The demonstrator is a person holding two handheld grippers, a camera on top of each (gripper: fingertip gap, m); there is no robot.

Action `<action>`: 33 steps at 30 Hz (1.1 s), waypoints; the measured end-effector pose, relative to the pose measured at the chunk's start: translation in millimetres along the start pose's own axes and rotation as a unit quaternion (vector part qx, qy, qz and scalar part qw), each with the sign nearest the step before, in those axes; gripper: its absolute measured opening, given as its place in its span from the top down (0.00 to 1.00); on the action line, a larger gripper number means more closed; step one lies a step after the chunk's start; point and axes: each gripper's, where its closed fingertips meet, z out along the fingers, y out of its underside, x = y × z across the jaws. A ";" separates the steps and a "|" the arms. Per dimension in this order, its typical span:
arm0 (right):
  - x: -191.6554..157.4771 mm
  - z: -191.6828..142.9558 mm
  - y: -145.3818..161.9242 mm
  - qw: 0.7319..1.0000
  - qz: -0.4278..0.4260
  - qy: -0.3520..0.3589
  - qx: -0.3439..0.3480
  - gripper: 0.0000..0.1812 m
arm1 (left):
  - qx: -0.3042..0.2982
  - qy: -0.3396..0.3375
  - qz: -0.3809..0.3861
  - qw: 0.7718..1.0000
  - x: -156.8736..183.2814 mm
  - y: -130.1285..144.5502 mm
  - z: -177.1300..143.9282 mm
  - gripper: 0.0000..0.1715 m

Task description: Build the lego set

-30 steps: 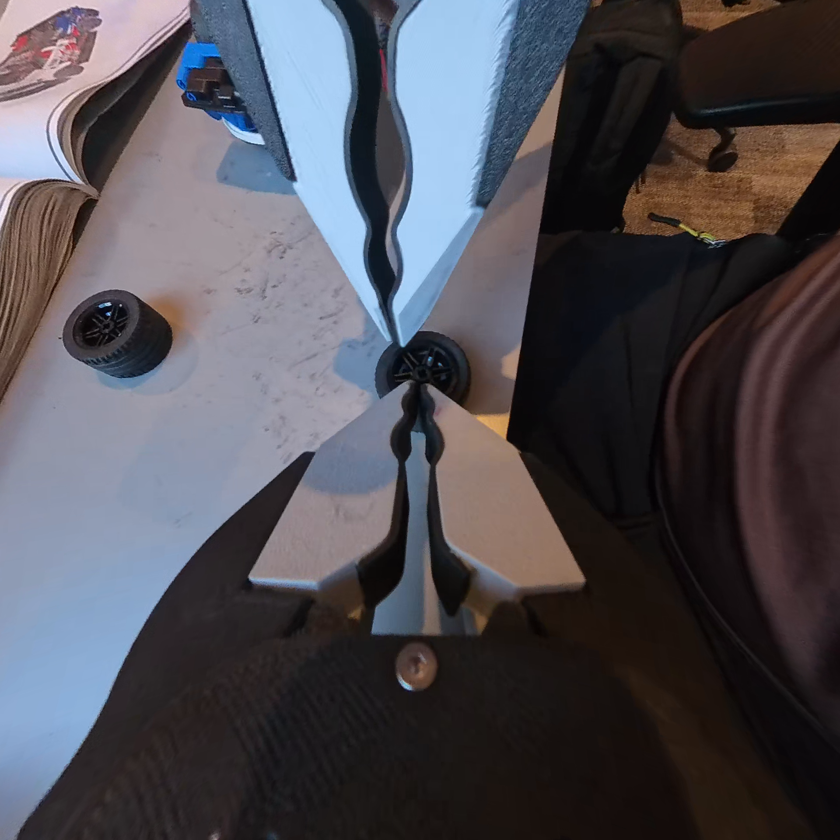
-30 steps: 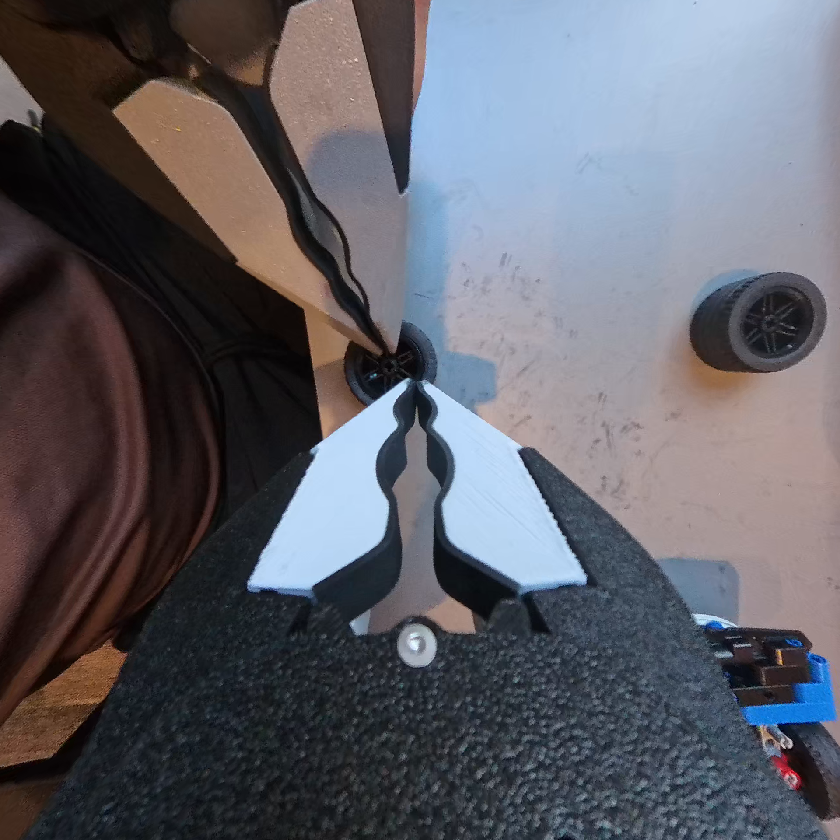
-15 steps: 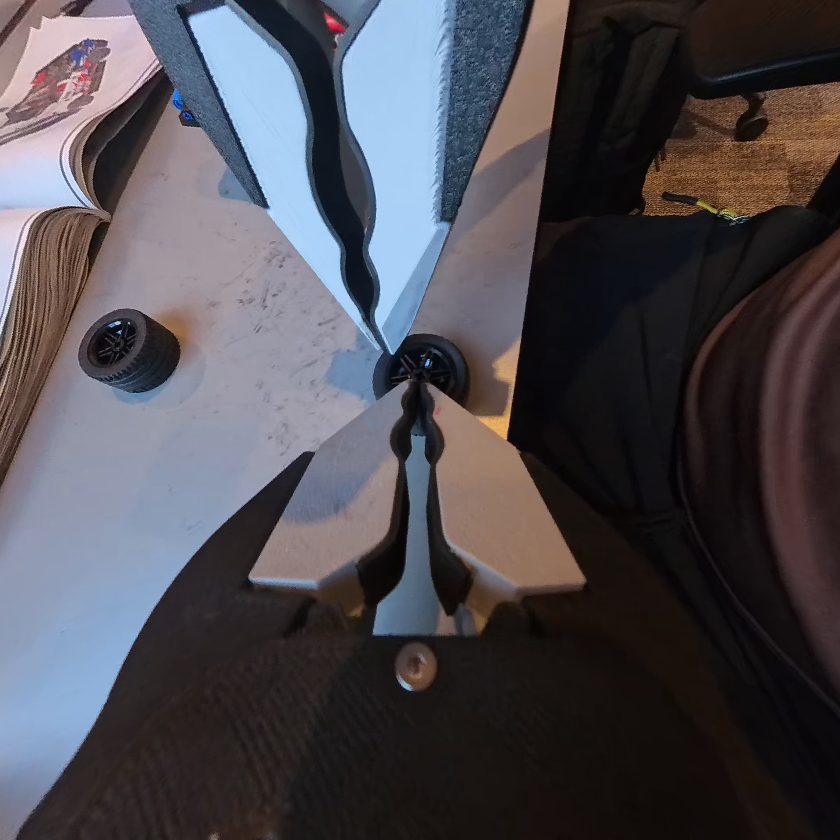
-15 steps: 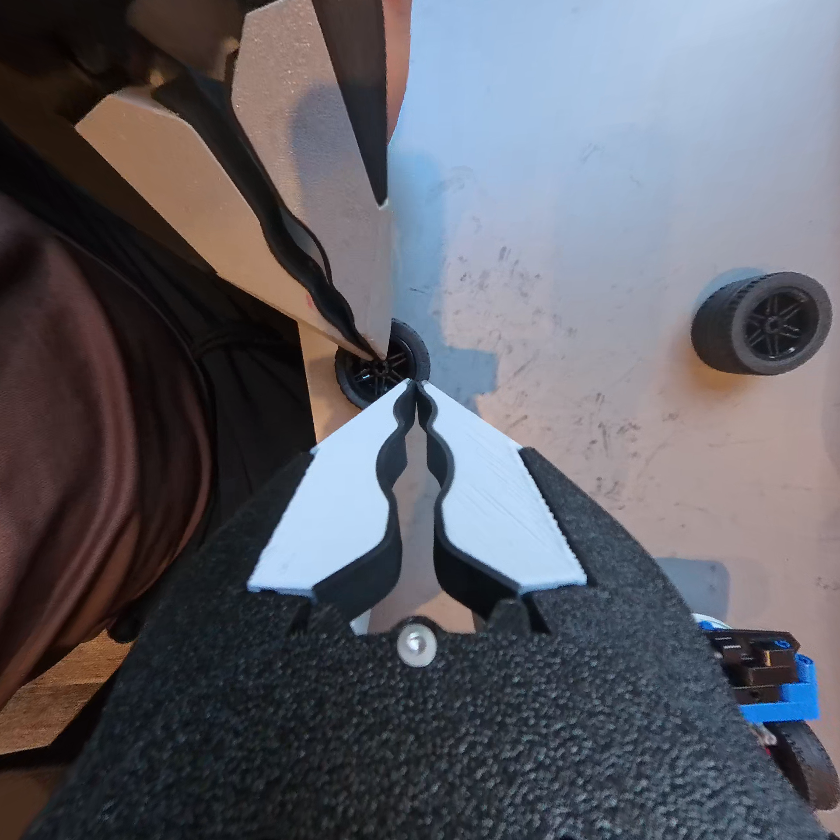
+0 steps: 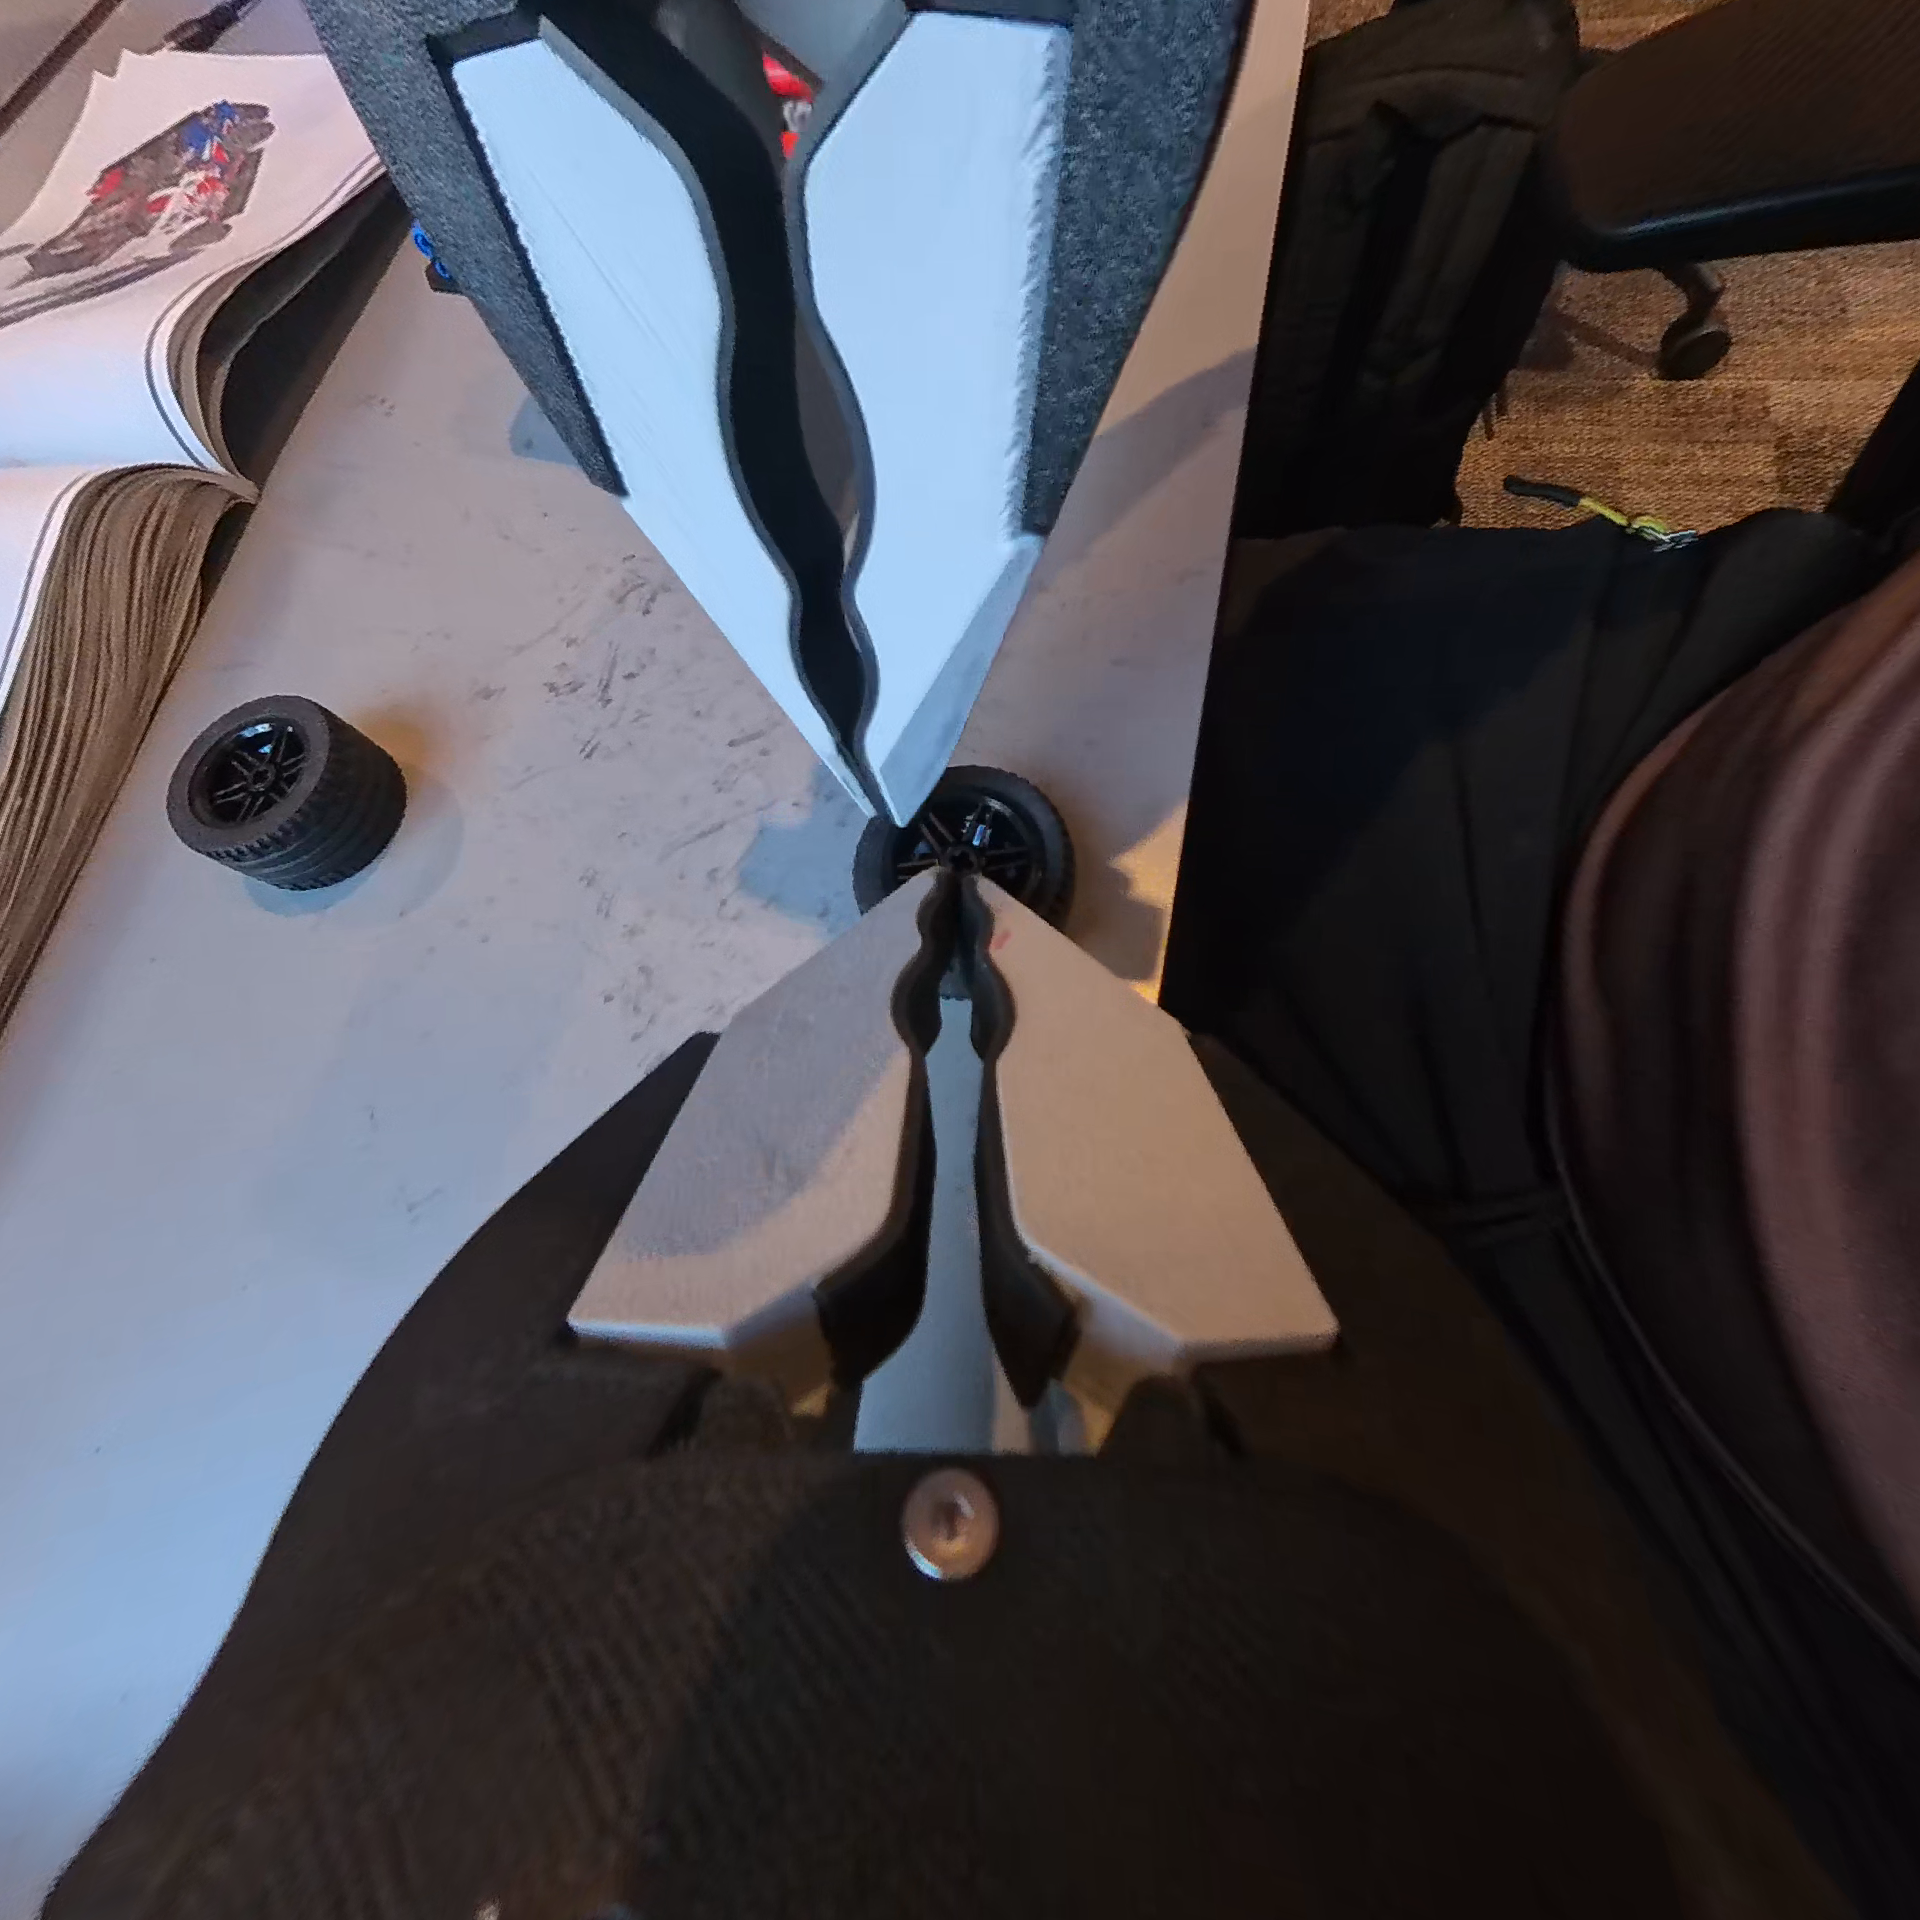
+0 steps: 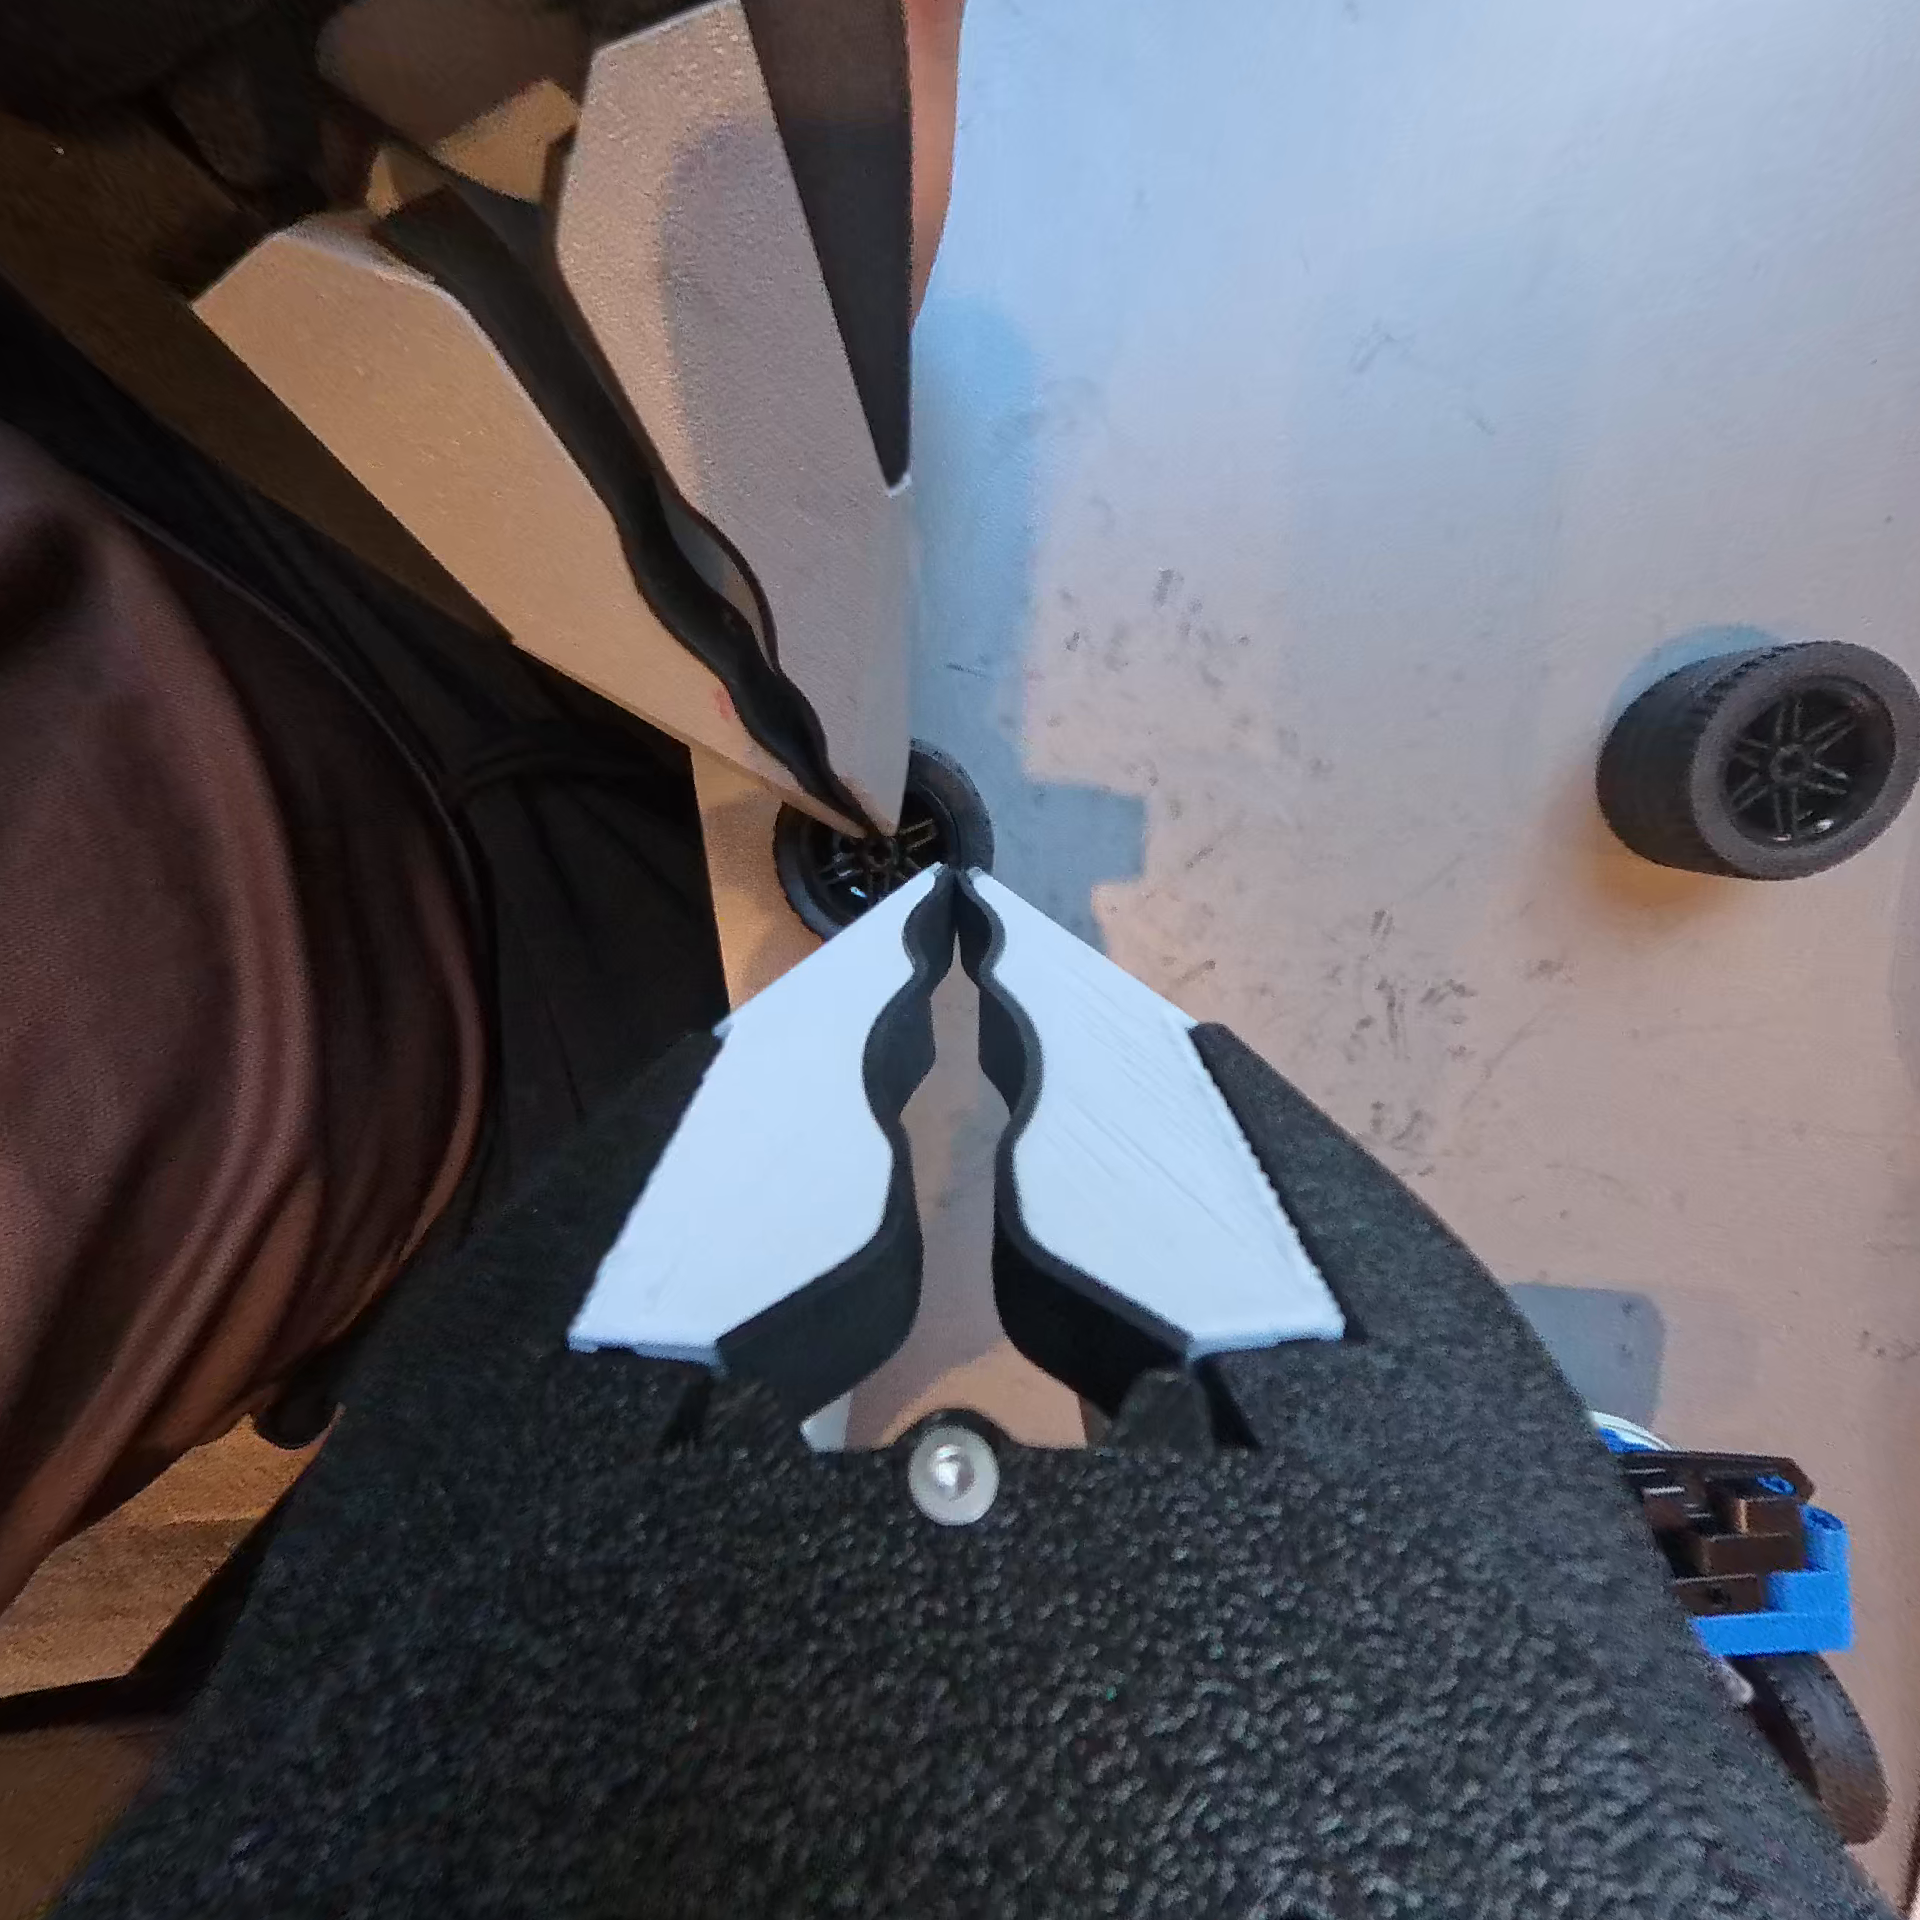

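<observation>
A small black wheel (image 5: 1013, 831) lies flat on the grey table, close to its edge by the person's lap; it also shows in the right wrist view (image 6: 831, 881). My left gripper (image 5: 954, 888), with grey fingers, is shut and its tips rest on the wheel's hub. My right gripper (image 6: 954, 878), with pale blue fingers, is shut too, and its tips meet the wheel from the opposite side. Each shows in the other's view: the right gripper (image 5: 883, 810) and the left gripper (image 6: 868, 821). I see nothing held between either pair of fingers.
A second, thicker black wheel (image 5: 286, 795) stands on the table (image 5: 312, 1143), also in the right wrist view (image 6: 1766, 758). An open instruction booklet (image 5: 104, 312) lies at the far left. A part-built blue and black lego vehicle (image 6: 1766, 1558) sits behind my right gripper. Less than 4 cm separates the two grippers' tips.
The right gripper has swung a little to one side and back. Both sets of tips have stayed on the wheel, which has not visibly moved.
</observation>
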 end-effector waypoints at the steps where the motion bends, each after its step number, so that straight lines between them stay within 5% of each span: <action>1: -0.3 0.4 0.0 1.000 -0.004 0.001 -0.003 1.00 | 0.001 0.000 0.000 1.000 0.0 0.0 0.2 1.00; 23: -1.6 10.6 -2.9 0.993 0.011 -0.055 -0.102 1.00 | -0.002 -0.029 0.019 0.999 -0.9 1.4 1.3 1.00; 28: -2.1 11.2 -4.0 0.995 0.026 -0.057 -0.076 1.00 | -0.002 -0.033 0.024 0.999 -1.1 1.5 1.2 1.00; 33: -2.1 0.8 -3.9 0.999 0.041 0.003 0.031 1.00 | -0.003 -0.026 0.008 1.000 -0.4 1.7 0.5 1.00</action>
